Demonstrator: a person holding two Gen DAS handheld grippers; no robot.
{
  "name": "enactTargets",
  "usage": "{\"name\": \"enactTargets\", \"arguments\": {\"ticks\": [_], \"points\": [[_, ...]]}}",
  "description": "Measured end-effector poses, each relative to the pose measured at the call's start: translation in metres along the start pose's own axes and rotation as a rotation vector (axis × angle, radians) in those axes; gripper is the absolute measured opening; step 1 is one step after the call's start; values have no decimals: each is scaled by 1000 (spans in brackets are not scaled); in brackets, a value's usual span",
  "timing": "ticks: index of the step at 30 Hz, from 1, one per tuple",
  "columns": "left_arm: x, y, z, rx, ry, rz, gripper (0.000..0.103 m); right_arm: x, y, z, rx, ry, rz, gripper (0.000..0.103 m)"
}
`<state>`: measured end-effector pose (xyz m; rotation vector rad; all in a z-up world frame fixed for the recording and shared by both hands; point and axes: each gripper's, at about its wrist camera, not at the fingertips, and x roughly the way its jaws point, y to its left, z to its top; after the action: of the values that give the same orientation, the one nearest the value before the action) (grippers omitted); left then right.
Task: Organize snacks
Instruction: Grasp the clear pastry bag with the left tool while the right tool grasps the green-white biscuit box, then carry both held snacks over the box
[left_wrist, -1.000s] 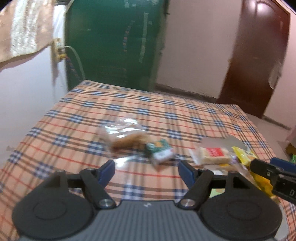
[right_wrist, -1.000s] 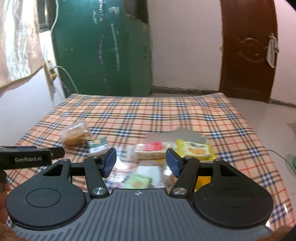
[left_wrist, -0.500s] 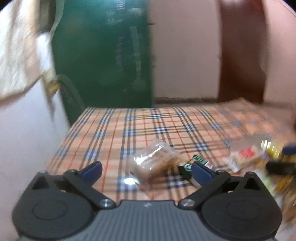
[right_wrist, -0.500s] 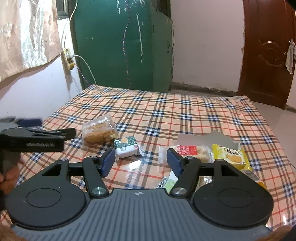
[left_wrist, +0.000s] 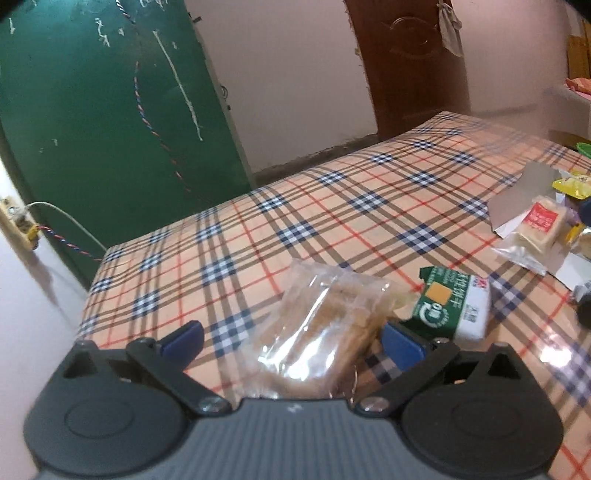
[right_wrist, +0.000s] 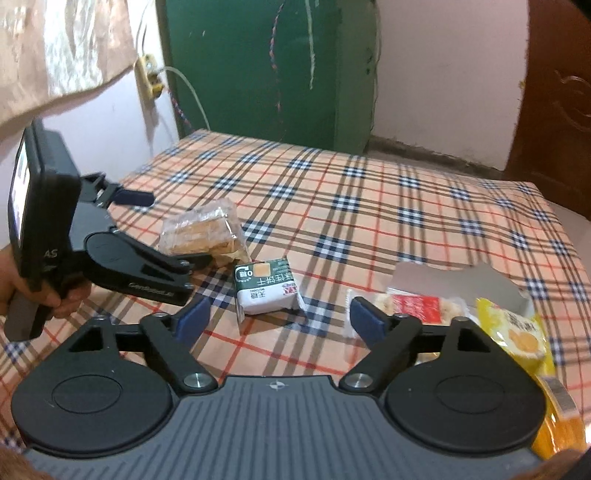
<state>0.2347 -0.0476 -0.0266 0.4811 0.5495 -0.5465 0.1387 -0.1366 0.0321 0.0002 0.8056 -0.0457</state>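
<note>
Straddling the clear biscuit pack (left_wrist: 317, 328) at lower centre, the left gripper (left_wrist: 291, 341) stands fully open; the right gripper (right_wrist: 279, 319) is opening over the green packet (right_wrist: 266, 290). Closing should be gentle to avoid crushing contents.

A table (right_wrist: 369, 206) covered by a checked cloth is seen near the camera. A green cupboard (left_wrist: 110, 110) is set against the far wall. Pale pink walls (right_wrist: 443, 74) are noted; a brown door (left_wrist: 413, 62) far right. A socket (right_wrist: 147, 77) with wires and a curtain (right_wrist: 55, 48) are seen at left.
</note>
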Motion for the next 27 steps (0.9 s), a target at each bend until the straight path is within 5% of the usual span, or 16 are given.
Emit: {"name": "enactTargets", "arguments": {"ticks": [4, 8, 12, 18, 20, 27], "points": [[16, -2, 0, 14, 8, -9, 100, 33, 3, 8, -15, 44, 11, 103], [23, -3, -6, -18, 10, -36, 74, 62, 4, 14, -23, 81, 20, 103], [20, -6, -9, -34, -10, -18, 67, 89, 0, 17, -9, 116, 17, 102], [14, -3, -13, -166, 10, 61, 64, 115, -1, 18, 17, 154, 37, 79], [11, -2, -13, -207, 23, 81, 64, 116, 1, 19, 24, 150, 46, 59], [-3, -11, -20, -271, 61, 185, 63, 104, 10, 15, 17, 118, 26, 56]]}}
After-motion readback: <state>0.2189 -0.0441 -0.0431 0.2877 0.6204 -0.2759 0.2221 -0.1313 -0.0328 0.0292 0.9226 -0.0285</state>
